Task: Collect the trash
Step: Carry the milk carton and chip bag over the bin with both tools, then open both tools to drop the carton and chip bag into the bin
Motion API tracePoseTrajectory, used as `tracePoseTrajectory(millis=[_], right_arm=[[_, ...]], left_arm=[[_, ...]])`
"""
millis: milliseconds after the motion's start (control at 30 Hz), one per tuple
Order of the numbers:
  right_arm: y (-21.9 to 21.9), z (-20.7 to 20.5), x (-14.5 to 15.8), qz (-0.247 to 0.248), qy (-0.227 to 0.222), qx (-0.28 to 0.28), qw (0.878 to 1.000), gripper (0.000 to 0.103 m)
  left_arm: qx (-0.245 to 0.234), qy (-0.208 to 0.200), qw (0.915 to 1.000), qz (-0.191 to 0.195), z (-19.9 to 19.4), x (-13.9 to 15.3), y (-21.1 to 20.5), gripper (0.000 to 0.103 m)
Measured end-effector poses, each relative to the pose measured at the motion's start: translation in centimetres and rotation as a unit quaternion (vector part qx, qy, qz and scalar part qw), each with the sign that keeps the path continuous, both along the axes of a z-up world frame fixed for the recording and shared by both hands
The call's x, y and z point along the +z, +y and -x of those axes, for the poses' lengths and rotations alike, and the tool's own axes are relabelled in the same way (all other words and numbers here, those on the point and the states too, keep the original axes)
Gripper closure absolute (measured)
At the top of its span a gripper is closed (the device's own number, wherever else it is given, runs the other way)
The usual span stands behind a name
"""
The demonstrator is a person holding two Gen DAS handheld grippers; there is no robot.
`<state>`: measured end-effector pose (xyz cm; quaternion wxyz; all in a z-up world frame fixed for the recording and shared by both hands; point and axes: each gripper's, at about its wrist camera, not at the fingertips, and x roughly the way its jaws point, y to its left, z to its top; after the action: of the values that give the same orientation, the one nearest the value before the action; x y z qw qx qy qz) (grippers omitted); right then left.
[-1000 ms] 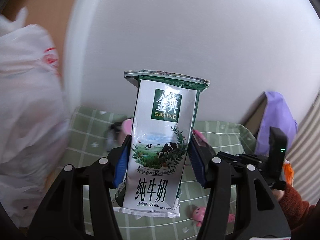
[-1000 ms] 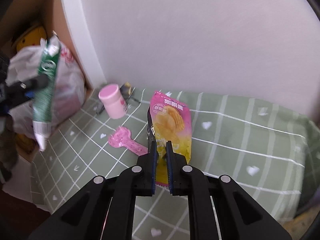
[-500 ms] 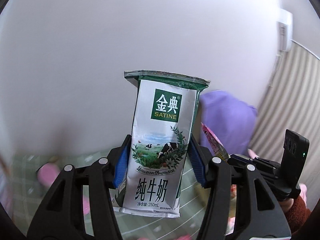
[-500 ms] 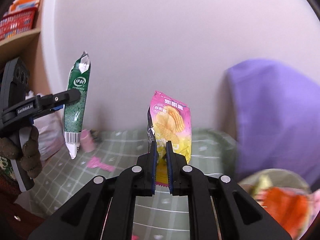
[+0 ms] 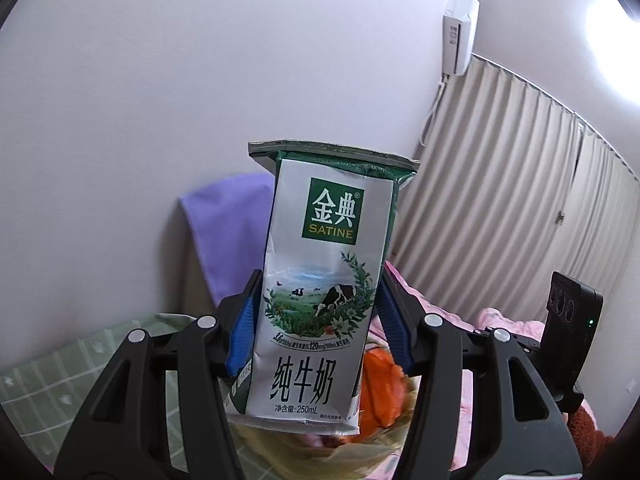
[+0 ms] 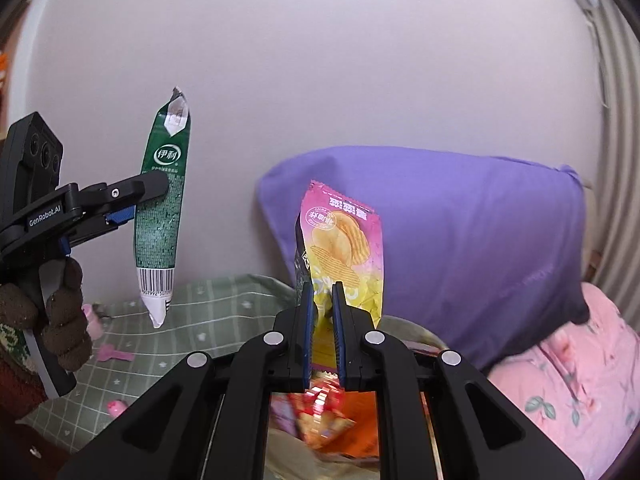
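Left wrist view: the left gripper (image 5: 316, 320) is clamped on a flattened milk carton (image 5: 320, 280), held upright by its blue pads at mid-height. In the right wrist view the right gripper (image 6: 322, 320) is nearly closed on the lower edge of a pink chip bag (image 6: 344, 256), held upright and clear of the surface.

Both pieces appear to be in carriage toward a trash bag (image 6: 320, 420) that is seen just below the jaws, with orange and red wrappers in it. The step in hand is judged to be transport; next, each piece would need to be brought over the bag's mouth and released, one at a time to avoid a snag.

A green checked cloth (image 6: 224, 312) covers the surface, where small pink items (image 6: 116, 356) remain. A purple pillow (image 6: 460, 240) is propped against a white wall (image 6: 320, 60), beside pink floral bedding (image 6: 580, 380). Curtains (image 5: 500, 200) and a wall unit (image 5: 460, 32) are seen.
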<state>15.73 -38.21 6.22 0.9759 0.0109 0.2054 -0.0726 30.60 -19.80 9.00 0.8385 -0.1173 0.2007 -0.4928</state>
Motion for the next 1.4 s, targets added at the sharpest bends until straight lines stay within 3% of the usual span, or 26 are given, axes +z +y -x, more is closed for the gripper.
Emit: tracePoseTrajectory(millis=[267,400,500,600,1033,1233,1333,1400], right_arm=[[-5.7,1.9,-2.1,-0.049,0.023,-0.051,0.997,0.092],[-6.8,1.4,-4.3,-0.094,0.043,-0.039,0.994,0.092],[-7.3,0.0,-7.0,-0.119,0.082,-0.023,0.989,0.092],[-7.2,-1.8,-9.5,-0.131,0.118,-0.014,0.984,0.092],[-8.3,-3.7,-12.2,-0.120,0.158,-0.019,0.980,0.092],[-7.4,-2.8,-11.8,-0.113,0.153,-0.024,0.982,0.092],[-7.2,-2.3,-11.3,-0.109,0.142,-0.027,0.984,0.091],[-6.8,-2.2,-11.1,-0.101,0.138,-0.030,0.985,0.085]], left_arm=[[-0.080,0.050,0.9956,0.002,-1.0,-3.4,-8.4,0.051],[-0.091,0.071,0.9917,-0.057,-2.3,-7.4,-12.2,0.051],[-0.087,0.101,0.9845,-0.113,-3.4,-10.9,-13.8,0.051],[-0.085,0.103,0.9807,-0.143,-3.8,-12.5,-14.6,0.055],[-0.109,0.103,0.9720,-0.181,-2.6,-13.8,-15.7,0.057],[-0.115,0.131,0.9709,-0.164,-3.1,-13.7,-15.2,0.056],[-0.110,0.133,0.9722,-0.159,-3.3,-13.1,-14.4,0.048],[-0.100,0.122,0.9750,-0.156,-3.2,-12.2,-13.6,0.042]])
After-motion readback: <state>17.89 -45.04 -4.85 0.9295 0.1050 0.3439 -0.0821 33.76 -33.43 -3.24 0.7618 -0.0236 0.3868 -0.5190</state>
